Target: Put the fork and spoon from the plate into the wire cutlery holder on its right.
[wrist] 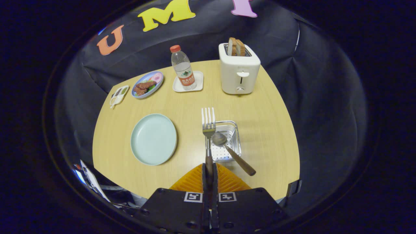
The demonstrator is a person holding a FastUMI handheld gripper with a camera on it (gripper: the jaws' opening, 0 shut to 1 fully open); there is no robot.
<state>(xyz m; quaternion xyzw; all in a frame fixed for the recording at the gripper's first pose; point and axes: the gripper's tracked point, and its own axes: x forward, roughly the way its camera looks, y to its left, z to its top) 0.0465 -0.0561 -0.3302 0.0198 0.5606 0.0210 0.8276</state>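
The claw [209, 174] is clamping the fork [208, 128] by its handle, both fingers pressed together on it, so the fork is sticking straight out ahead of the fingers with its tines pointing away. The fork's head is hanging over the near-left corner of the holder [234, 130], which is sitting just ahead of the fingers and slightly to their right on the table [266, 130]. The spoon [227, 149] is already lying in the holder, its bowl resting inside and its handle leaning out over the near rim, slanting back toward the right of the fingers. The plate [153, 139] is lying bare to the left of the fingers, so the fork looks to be the last piece to go in.

The risk from here is in the release. The fork is lining up with the holder's left wall rather than its middle, so if the fingers are opening now, the head could be catching the rim and the fork tipping out onto the table. The spoon is also crowding the space: a falling fork could be knocking its overhanging handle and levering it out. How high the fork is hanging above the holder is hard to judge from this view.
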